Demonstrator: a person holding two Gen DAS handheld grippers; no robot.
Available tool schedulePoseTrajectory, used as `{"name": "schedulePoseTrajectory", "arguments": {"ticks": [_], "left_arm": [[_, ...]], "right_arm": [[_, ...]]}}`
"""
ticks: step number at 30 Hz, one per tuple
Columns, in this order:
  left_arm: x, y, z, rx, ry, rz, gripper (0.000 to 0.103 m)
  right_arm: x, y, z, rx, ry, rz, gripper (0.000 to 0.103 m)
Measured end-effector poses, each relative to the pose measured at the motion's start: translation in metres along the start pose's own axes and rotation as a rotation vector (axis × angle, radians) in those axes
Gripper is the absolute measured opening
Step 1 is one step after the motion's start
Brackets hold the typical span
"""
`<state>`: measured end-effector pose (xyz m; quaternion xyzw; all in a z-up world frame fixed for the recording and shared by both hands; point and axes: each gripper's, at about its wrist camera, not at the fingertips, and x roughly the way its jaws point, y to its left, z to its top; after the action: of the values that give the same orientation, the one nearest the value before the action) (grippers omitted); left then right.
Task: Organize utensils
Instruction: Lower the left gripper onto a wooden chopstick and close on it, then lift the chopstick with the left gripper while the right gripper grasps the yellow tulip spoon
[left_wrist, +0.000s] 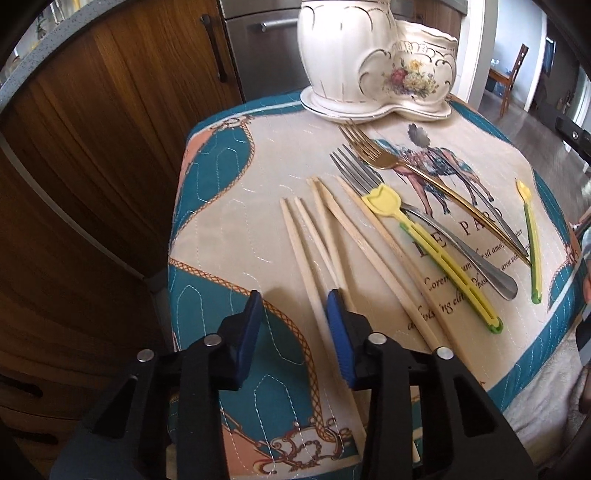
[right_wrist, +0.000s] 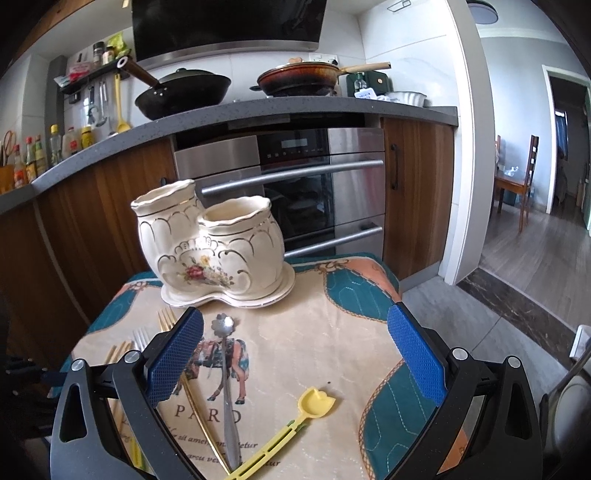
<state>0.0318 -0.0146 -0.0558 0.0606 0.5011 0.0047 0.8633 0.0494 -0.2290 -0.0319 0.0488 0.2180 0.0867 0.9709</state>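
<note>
Several wooden chopsticks (left_wrist: 325, 236), a silver fork (left_wrist: 417, 218), a gold fork (left_wrist: 424, 173) and two yellow plastic spoons (left_wrist: 432, 254) (left_wrist: 532, 236) lie on a quilted mat (left_wrist: 229, 177). A cream double-cup ceramic holder (left_wrist: 369, 55) stands at the mat's far edge. My left gripper (left_wrist: 293, 302) is open and empty, just above the near ends of the chopsticks. My right gripper (right_wrist: 295, 354) is open wide and empty, above a flower-ended silver spoon (right_wrist: 223, 354) and a yellow spoon (right_wrist: 295, 421). The holder (right_wrist: 214, 243) stands beyond it and looks empty.
The mat covers a small table in front of wooden cabinets (left_wrist: 92, 147) and a steel oven (right_wrist: 295, 192). The counter above holds pans (right_wrist: 184, 92) and bottles. An open doorway and floor (right_wrist: 535, 251) lie to the right.
</note>
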Motion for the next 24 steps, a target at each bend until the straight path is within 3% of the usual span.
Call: {"name": "schedulePoseTrajectory", "arguments": {"ticks": [2, 6, 13, 20, 24], "left_arm": [[0.001, -0.002, 0.001, 0.002, 0.008, -0.009, 0.029], [0.005, 0.000, 0.004, -0.017, -0.009, -0.051, 0.010], [0.005, 0.011, 0.005, -0.078, -0.072, -0.070, 0.006], [-0.023, 0.040, 0.015, -0.202, -0.291, -0.152, 0.006], [-0.038, 0.038, 0.028, -0.216, -0.425, -0.169, 0.006]], "right_arm": [[-0.001, 0.000, 0.000, -0.005, -0.003, 0.005, 0.099], [-0.002, -0.001, 0.000, -0.002, -0.001, 0.008, 0.099], [-0.006, -0.013, 0.004, 0.024, -0.008, 0.003, 0.099], [-0.014, -0.035, 0.005, 0.094, 0.060, 0.011, 0.099], [-0.016, -0.026, -0.005, 0.037, 0.125, -0.008, 0.091]]}}
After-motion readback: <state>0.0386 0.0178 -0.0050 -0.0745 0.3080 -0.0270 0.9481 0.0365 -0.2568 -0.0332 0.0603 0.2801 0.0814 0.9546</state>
